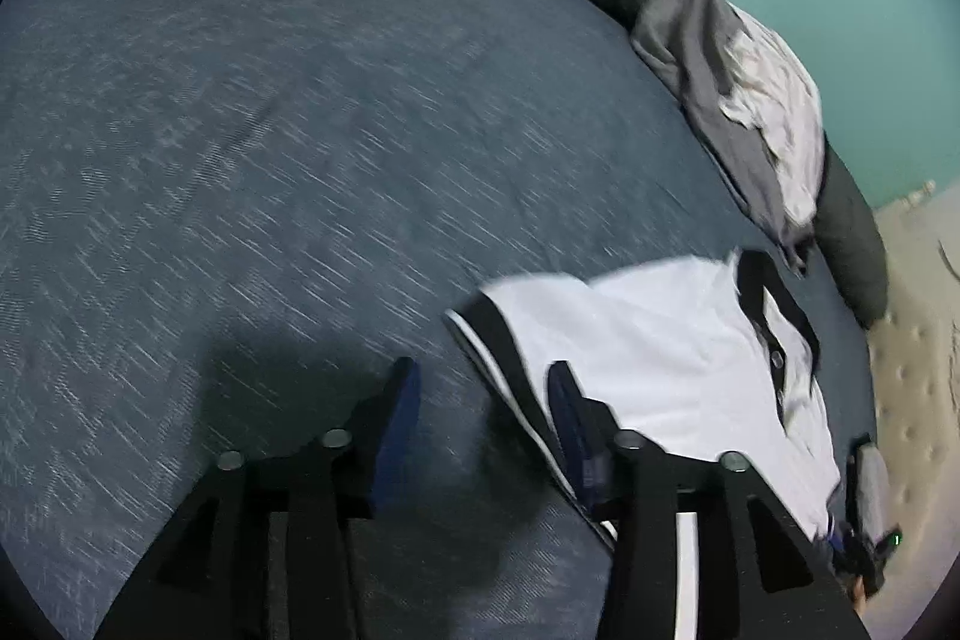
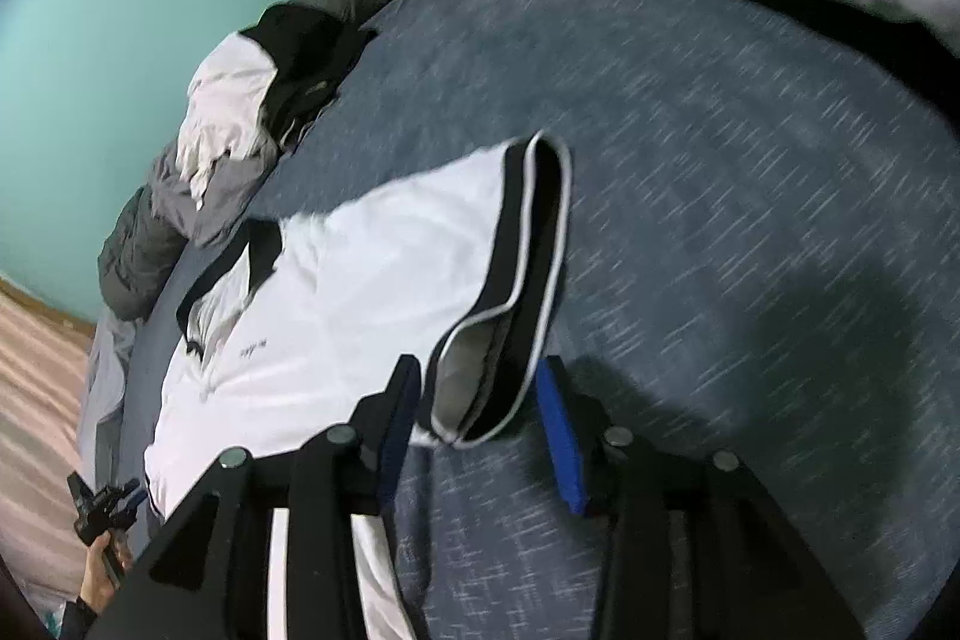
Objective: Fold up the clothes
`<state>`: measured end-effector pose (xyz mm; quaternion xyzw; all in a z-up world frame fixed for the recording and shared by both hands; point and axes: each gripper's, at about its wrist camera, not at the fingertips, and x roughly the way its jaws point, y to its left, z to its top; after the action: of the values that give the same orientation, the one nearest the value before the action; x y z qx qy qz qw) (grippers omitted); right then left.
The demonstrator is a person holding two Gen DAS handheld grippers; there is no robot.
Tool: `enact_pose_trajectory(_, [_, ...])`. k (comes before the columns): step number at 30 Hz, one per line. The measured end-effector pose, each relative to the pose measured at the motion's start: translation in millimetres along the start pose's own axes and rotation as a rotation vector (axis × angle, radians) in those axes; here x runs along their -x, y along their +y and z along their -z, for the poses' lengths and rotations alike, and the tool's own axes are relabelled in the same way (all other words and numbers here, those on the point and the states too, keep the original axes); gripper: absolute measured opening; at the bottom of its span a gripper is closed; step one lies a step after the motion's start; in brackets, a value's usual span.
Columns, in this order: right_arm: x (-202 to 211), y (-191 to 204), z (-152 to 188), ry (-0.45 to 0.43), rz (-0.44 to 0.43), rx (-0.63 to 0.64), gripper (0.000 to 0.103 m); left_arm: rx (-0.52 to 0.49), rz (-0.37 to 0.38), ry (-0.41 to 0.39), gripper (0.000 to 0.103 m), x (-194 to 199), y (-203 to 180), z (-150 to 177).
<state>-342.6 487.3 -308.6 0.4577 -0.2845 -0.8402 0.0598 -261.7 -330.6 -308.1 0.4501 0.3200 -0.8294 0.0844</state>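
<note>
Both angled steeply down over blue bed (image 1: pixel 270 130). Left gripper (image 1: pixel 483 400) part open, empty, beside white polo shirt (image 1: pixel 648 340) lying flat. Right gripper (image 2: pixel 480 400) part open, straddling black-trimmed sleeve (image 2: pixel 510 292), pads not pressing.

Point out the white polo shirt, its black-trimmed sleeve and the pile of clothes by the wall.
white polo shirt (image 1: pixel 648 340): left wrist view, on the chest panel.
black-trimmed sleeve (image 2: pixel 528 280): right wrist view, on the black cuff band.
pile of clothes (image 1: pixel 774 100): left wrist view, on the white garment.
</note>
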Motion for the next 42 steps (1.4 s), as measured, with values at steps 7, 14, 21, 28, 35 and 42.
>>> enact_pose_trajectory(7, [-6, -13, -27, -0.037, 0.035, -0.028, 0.049, -0.024, -0.034, -0.021, 0.051, -14, -2, -6])
enact_pose_trajectory(14, [-36, -9, -54, -0.035, 0.065, 0.008, 0.049, -0.068, -0.034, -0.017, 0.013, -32, -15, -2])
enact_pose_trajectory(21, [-57, -2, -63, -0.037, 0.089, 0.033, 0.027, -0.094, -0.037, -0.016, 0.003, -36, -24, -5])
enact_pose_trajectory(28, [-41, -10, -68, -0.121, 0.157, 0.038, 0.003, -0.082, -0.060, -0.019, 0.003, -28, -17, -7])
enact_pose_trajectory(35, [-54, -21, -69, -0.073, 0.187, 0.019, 0.003, -0.075, -0.066, 0.004, 0.003, -39, -16, -6])
enact_pose_trajectory(42, [-46, -17, -69, -0.061, 0.154, -0.009, 0.036, -0.059, -0.061, -0.005, 0.013, -32, -12, -6])
